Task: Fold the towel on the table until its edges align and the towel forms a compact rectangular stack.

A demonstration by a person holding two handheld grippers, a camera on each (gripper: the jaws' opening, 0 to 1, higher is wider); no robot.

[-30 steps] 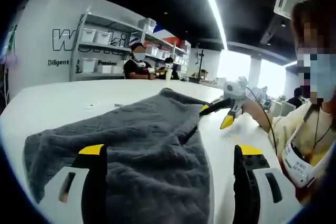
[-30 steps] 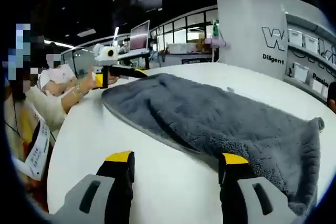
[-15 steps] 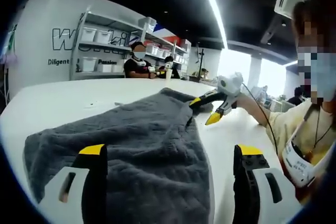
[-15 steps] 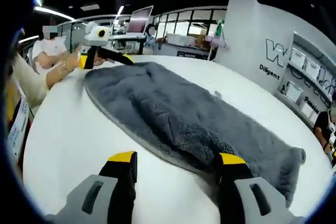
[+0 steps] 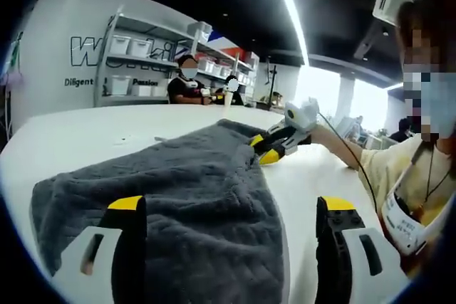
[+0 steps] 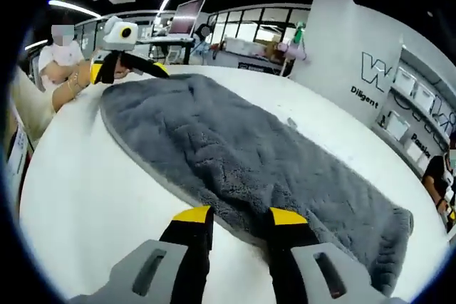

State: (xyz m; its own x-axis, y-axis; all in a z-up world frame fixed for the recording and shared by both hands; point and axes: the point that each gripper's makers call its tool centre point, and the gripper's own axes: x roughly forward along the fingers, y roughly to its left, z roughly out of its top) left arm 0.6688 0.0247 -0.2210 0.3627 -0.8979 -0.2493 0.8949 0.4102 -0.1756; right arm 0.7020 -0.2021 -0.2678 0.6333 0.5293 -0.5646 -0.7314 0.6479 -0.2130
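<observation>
Towel (image 5: 185, 197) is lying spread long across the white table (image 6: 78, 197), grey, one short end near the table edge by the person. Left gripper (image 5: 231, 208) is hovering over that end with jaws wide apart, holding nothing. Right gripper (image 6: 239, 217) is sitting at the towel's long edge further along, jaws nearly together with the towel edge between the yellow tips; whether it is actually pinching the fabric, cannot tell. Shelving (image 5: 142, 62) is standing behind.
</observation>
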